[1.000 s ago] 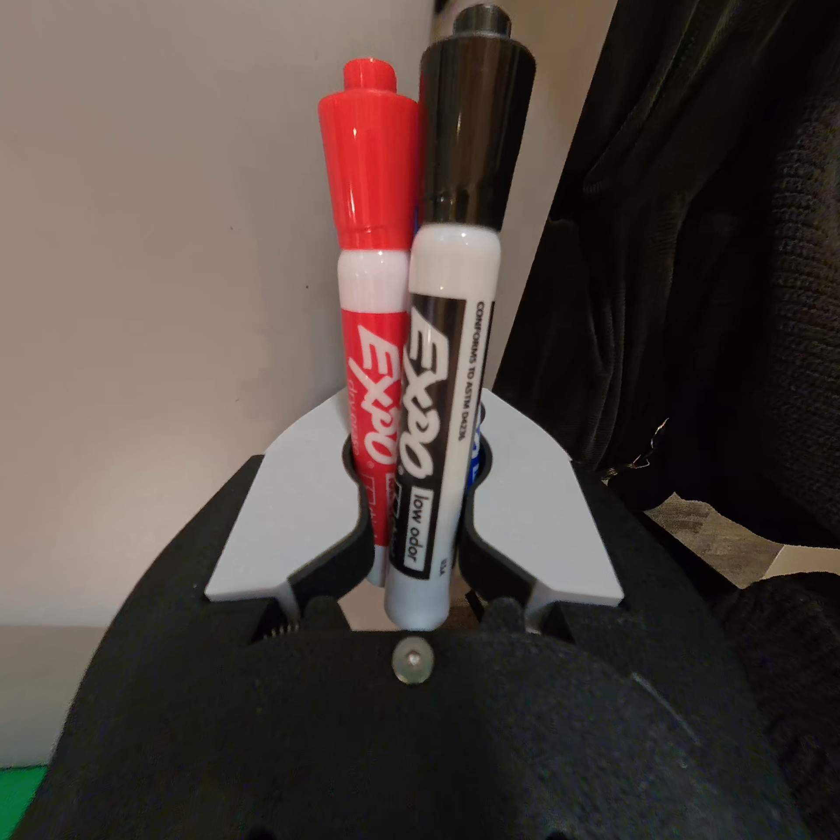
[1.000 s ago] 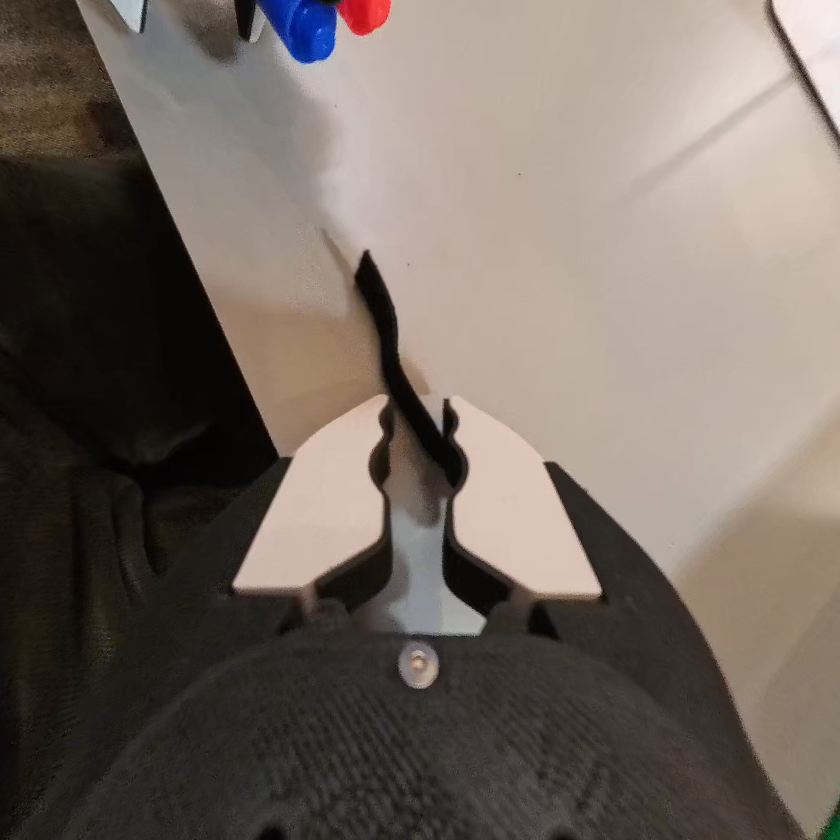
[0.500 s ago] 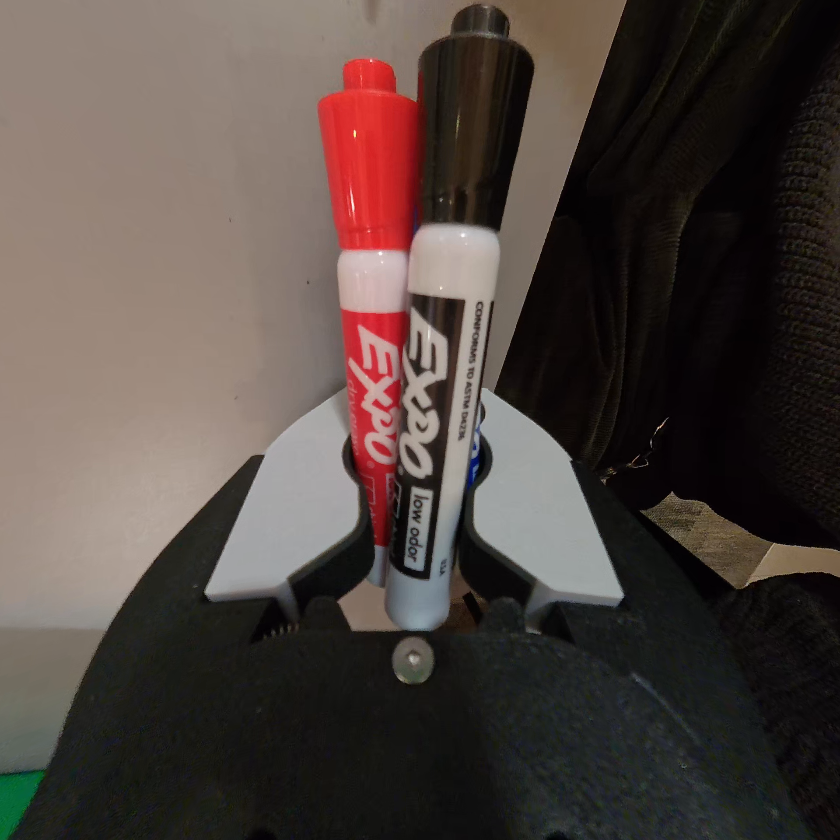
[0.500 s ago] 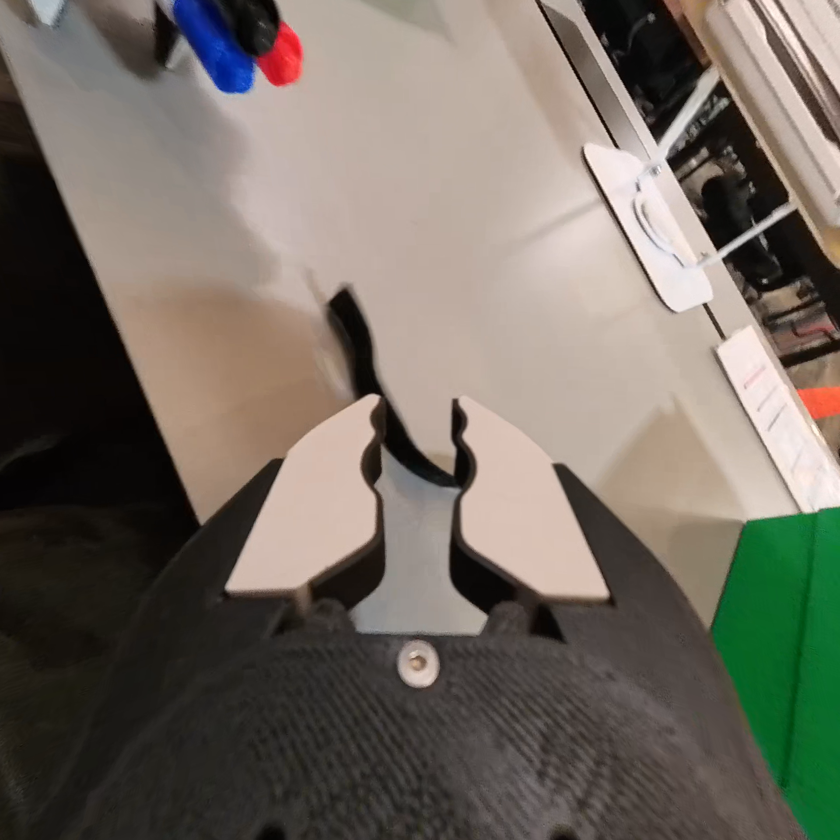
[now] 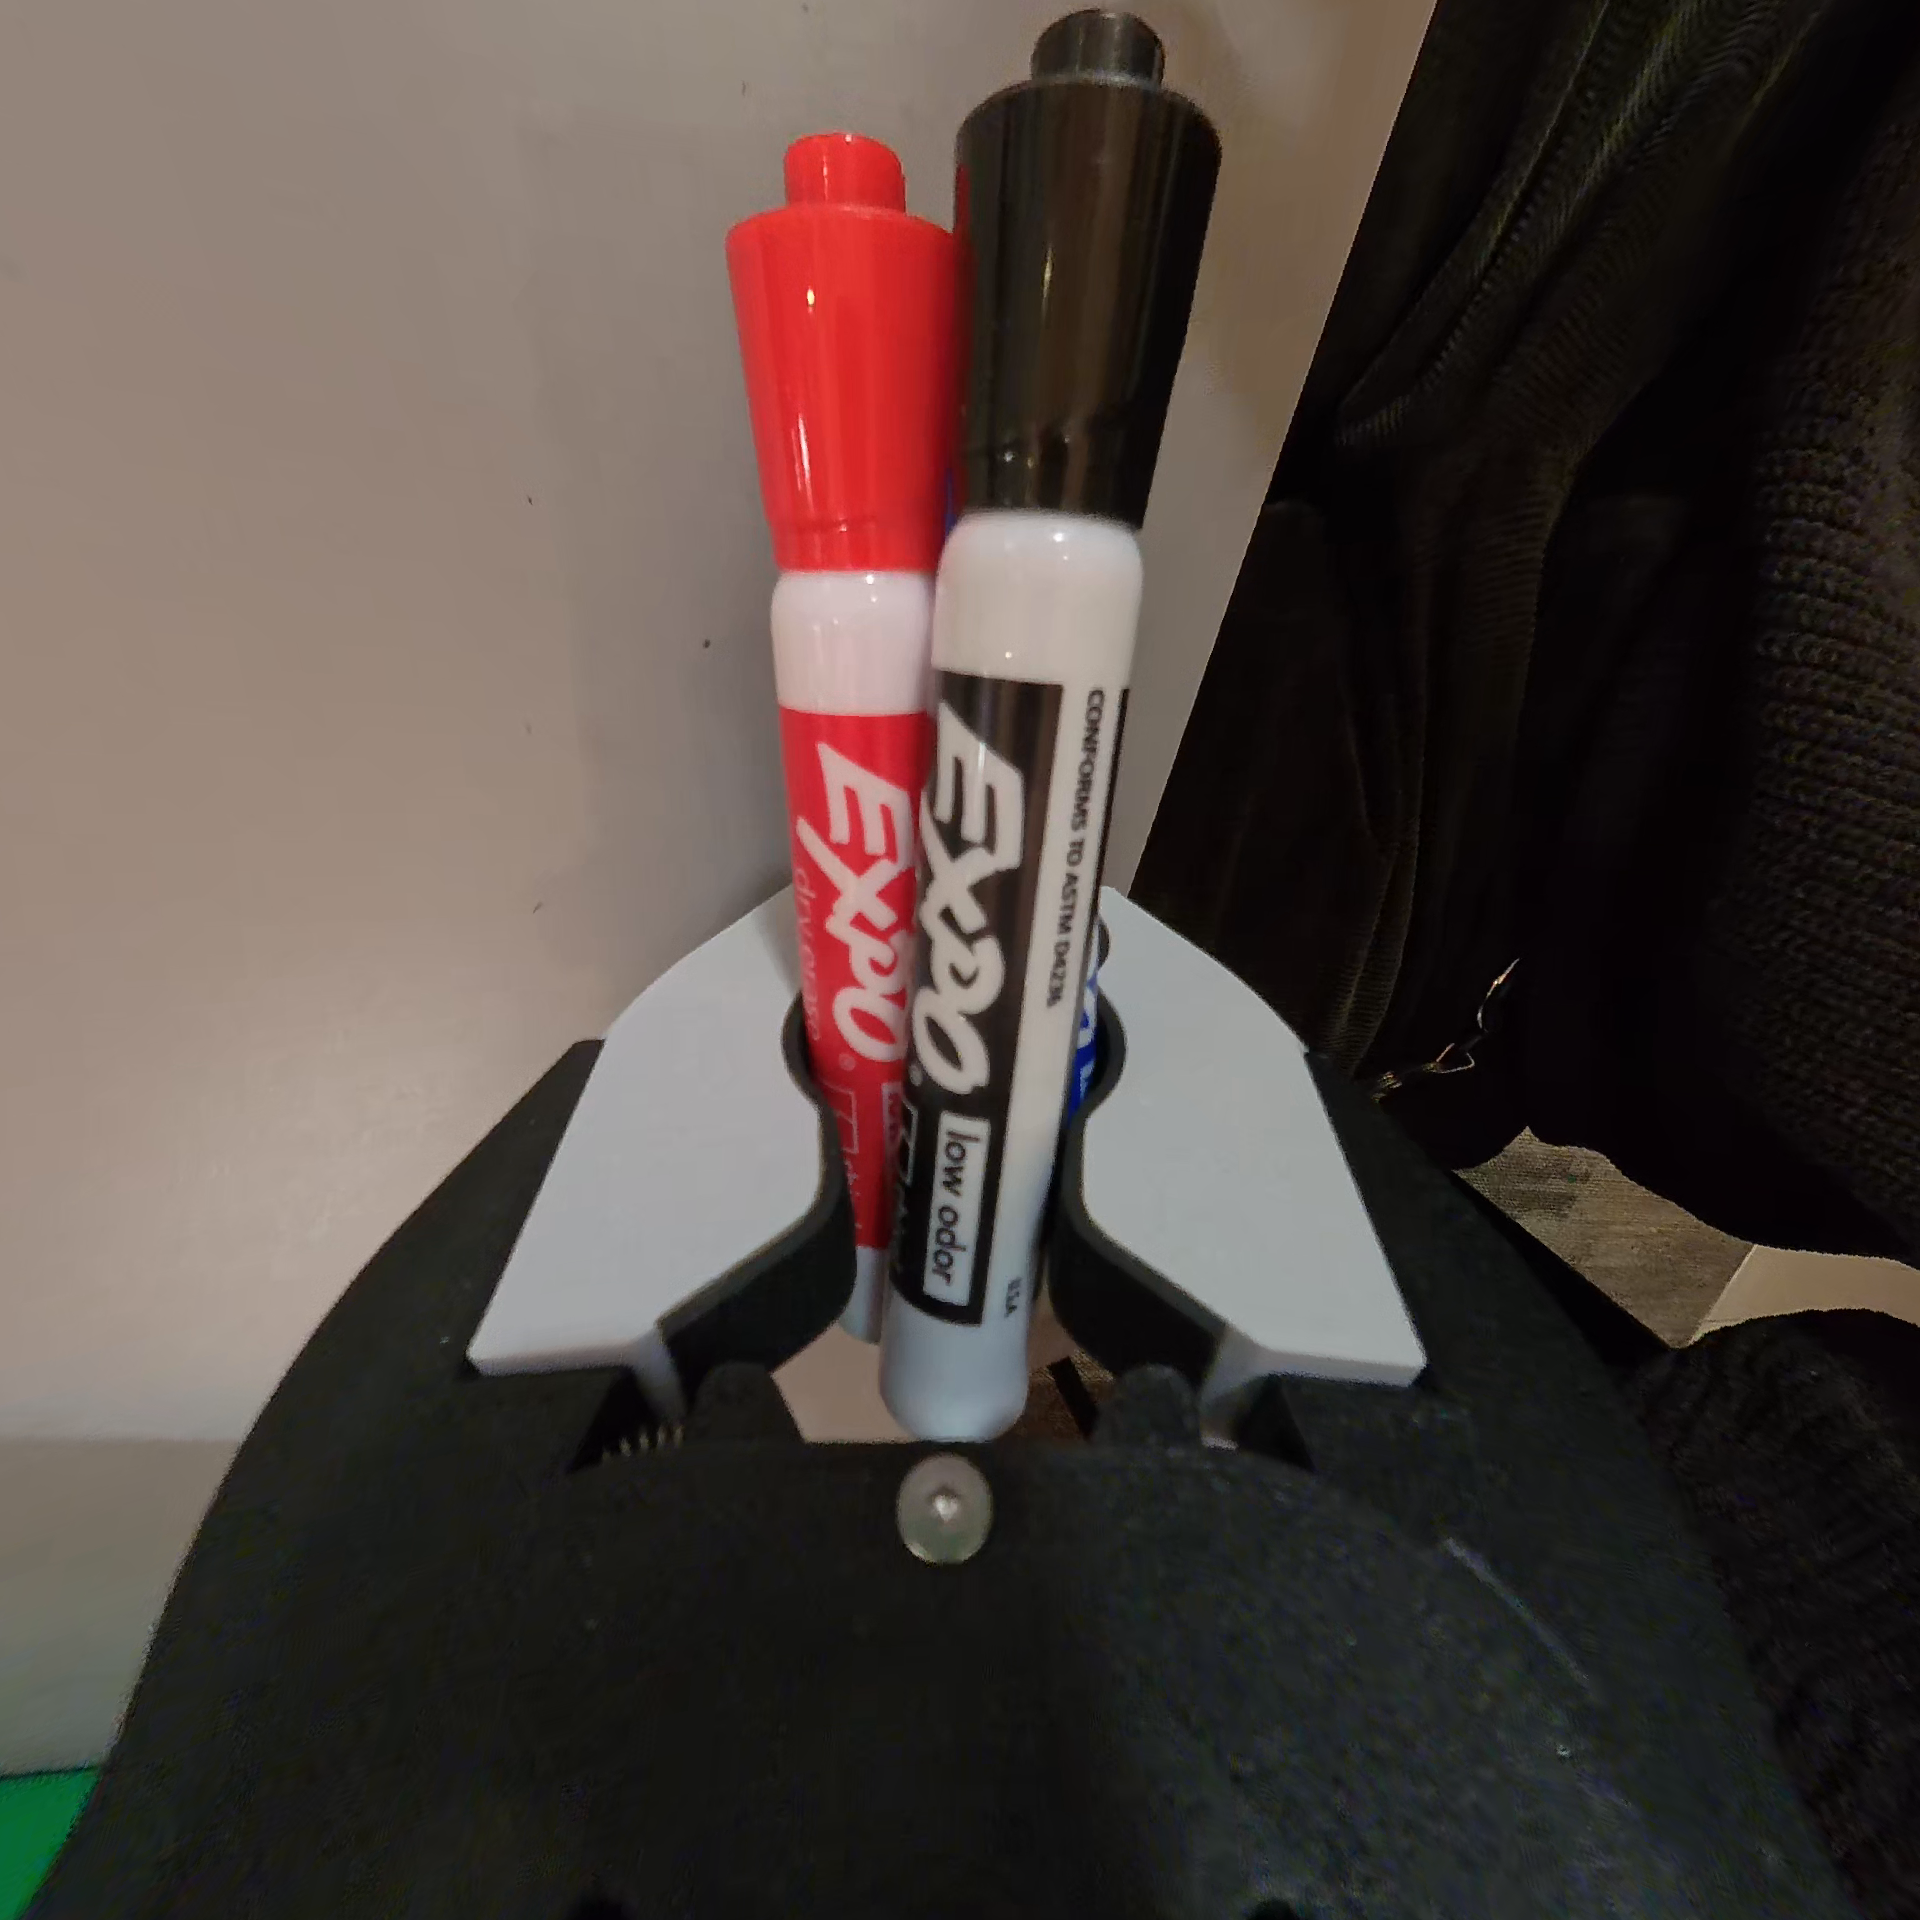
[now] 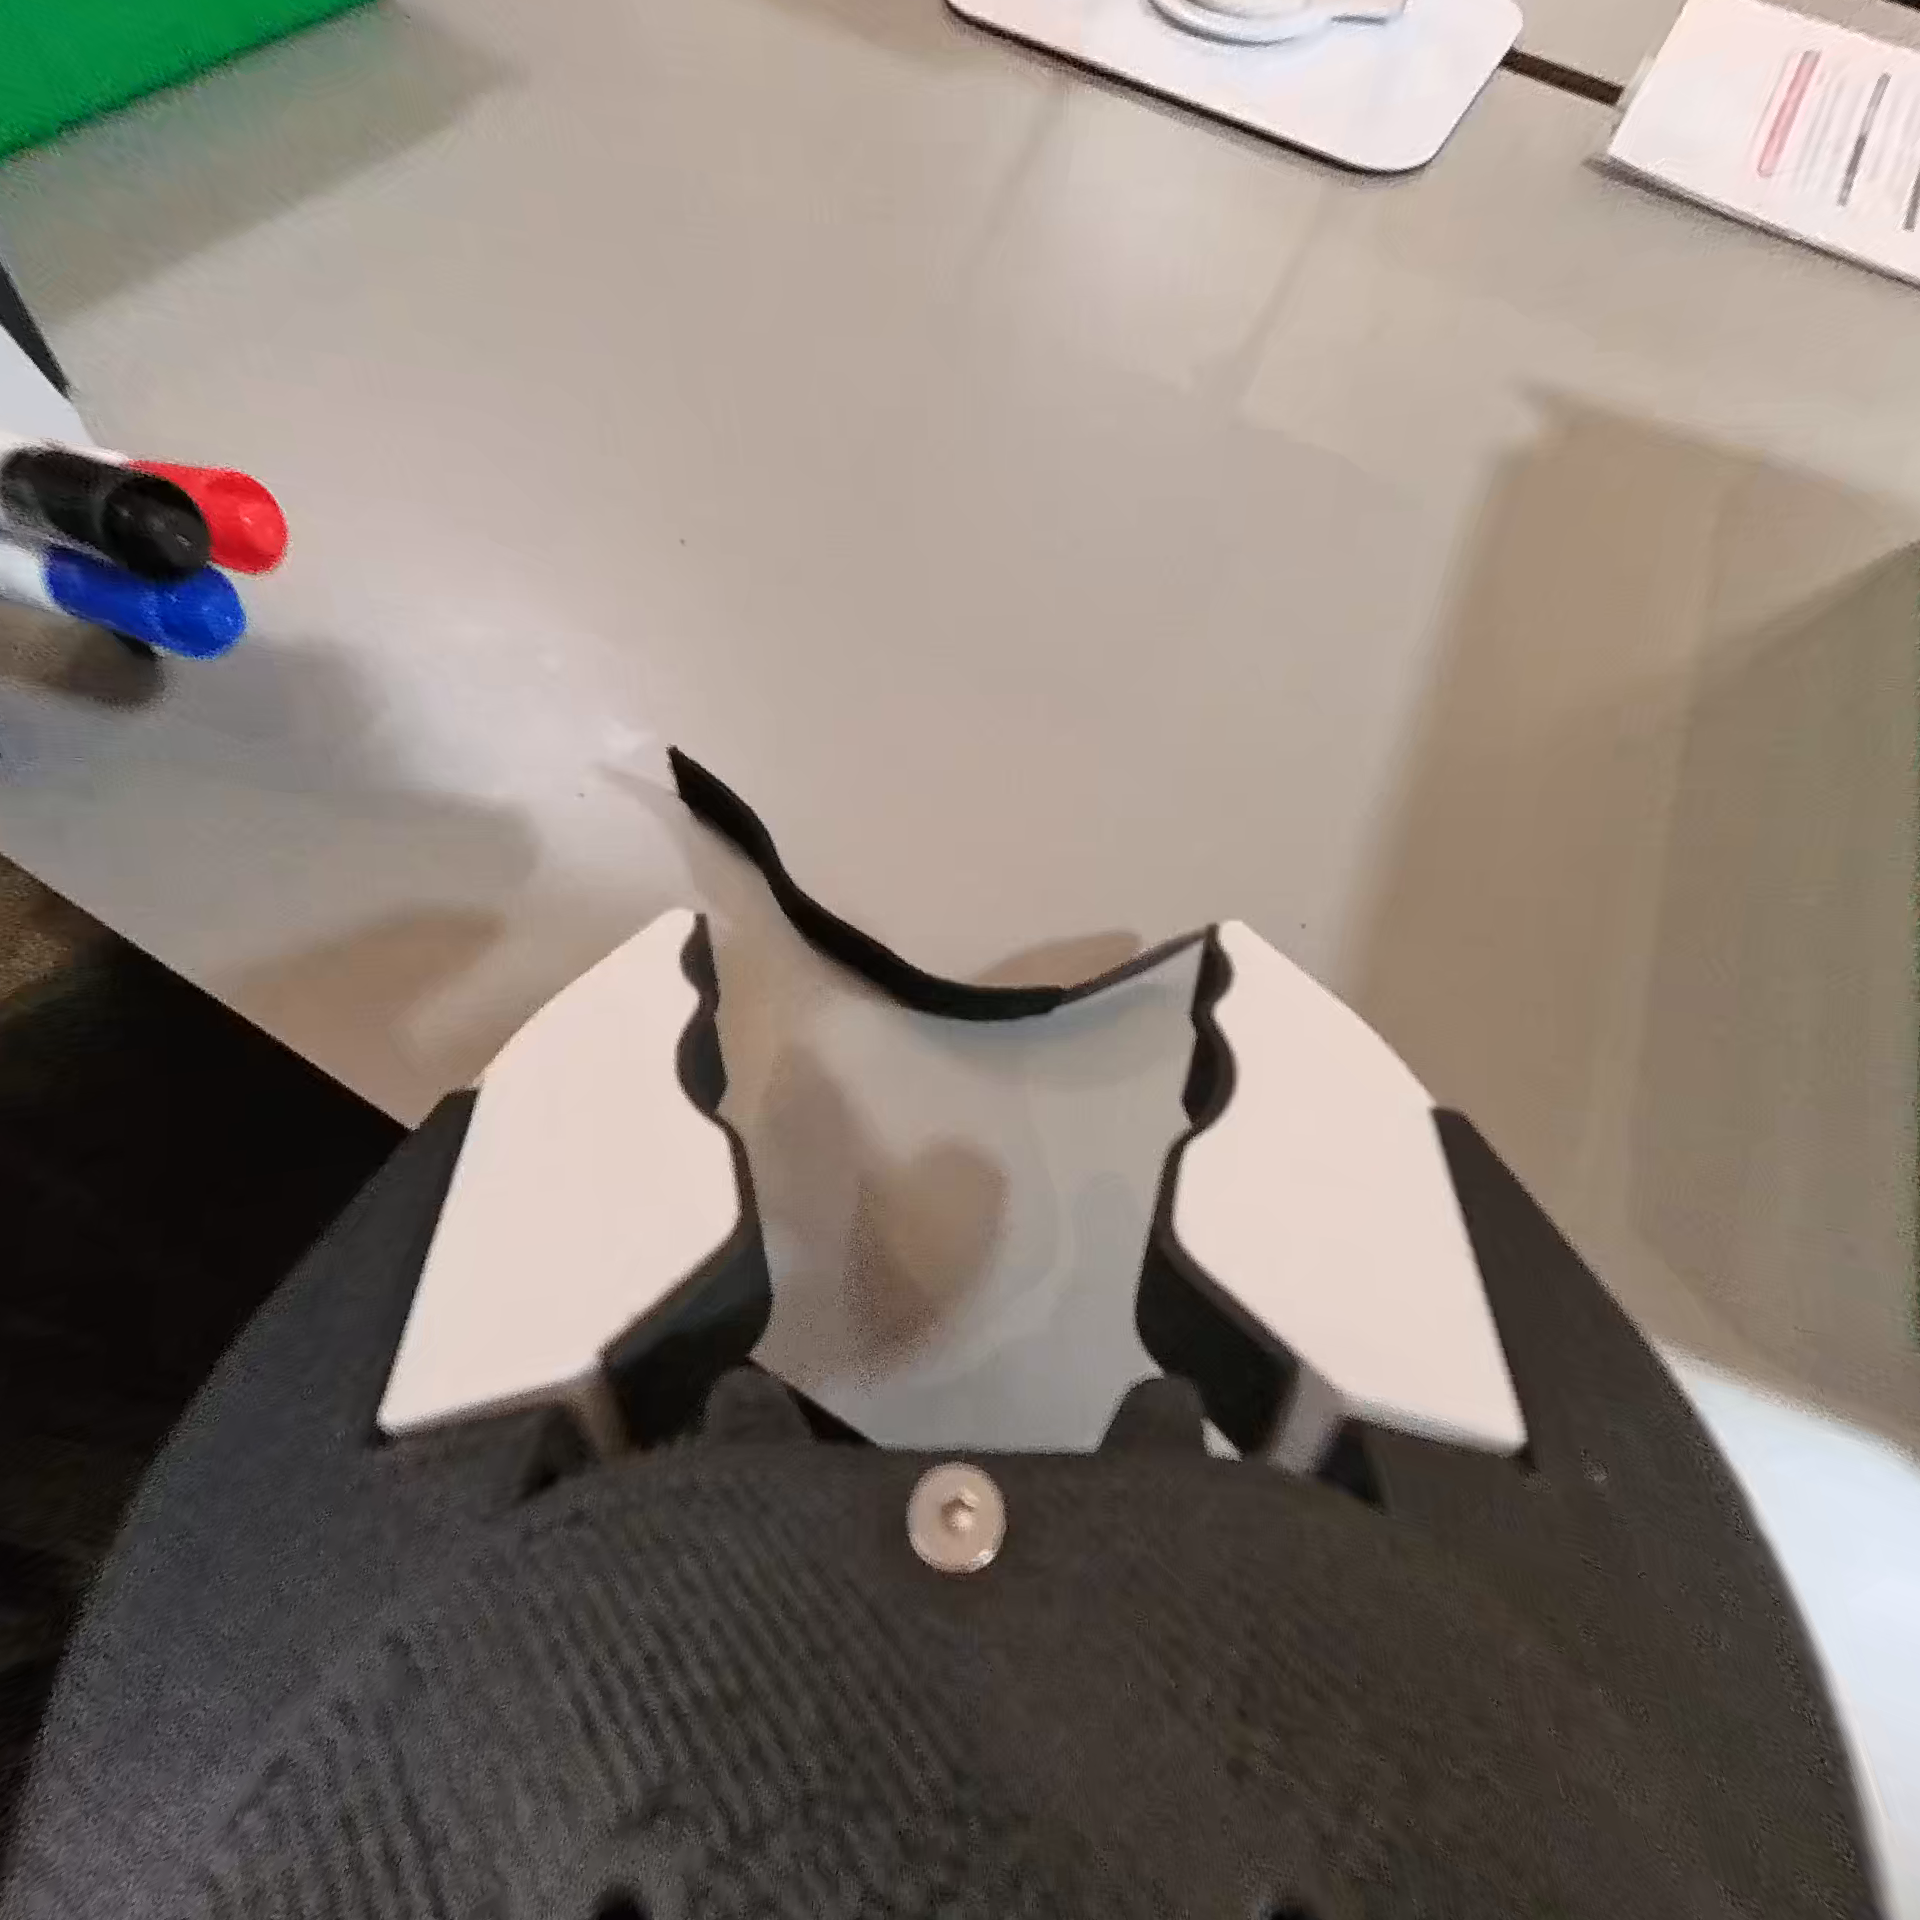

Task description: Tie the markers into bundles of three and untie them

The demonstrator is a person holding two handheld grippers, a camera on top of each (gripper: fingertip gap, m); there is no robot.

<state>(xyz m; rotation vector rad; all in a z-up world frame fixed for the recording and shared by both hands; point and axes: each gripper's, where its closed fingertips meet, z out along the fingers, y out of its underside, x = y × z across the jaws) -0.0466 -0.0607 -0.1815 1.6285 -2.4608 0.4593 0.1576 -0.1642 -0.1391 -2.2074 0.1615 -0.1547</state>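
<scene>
My left gripper (image 5: 945,935) is shut on a bundle of three markers that stick out forward over the table: a red marker (image 5: 842,416), a black marker (image 5: 1081,312) and a blue marker (image 5: 1086,1029), which is mostly hidden behind them. Their capped ends show at the left of the right wrist view (image 6: 156,561). My right gripper (image 6: 954,935) is open wide just above the table. A black strap (image 6: 935,992) curves across the gap between its jaws, and one end reaches the right fingertip. I cannot tell whether it touches that finger.
The grey table (image 6: 935,416) has its near edge at lower left. A white pad (image 6: 1299,73) and a paper sheet (image 6: 1787,135) lie at the far side. A green surface (image 6: 125,62) is at the top left. Dark clothing (image 5: 1610,623) hangs right of the markers.
My right gripper has opened wide and swung round, so the markers now sit at its left instead of at the top. The strap now curves across the gap. The left gripper has held still.
</scene>
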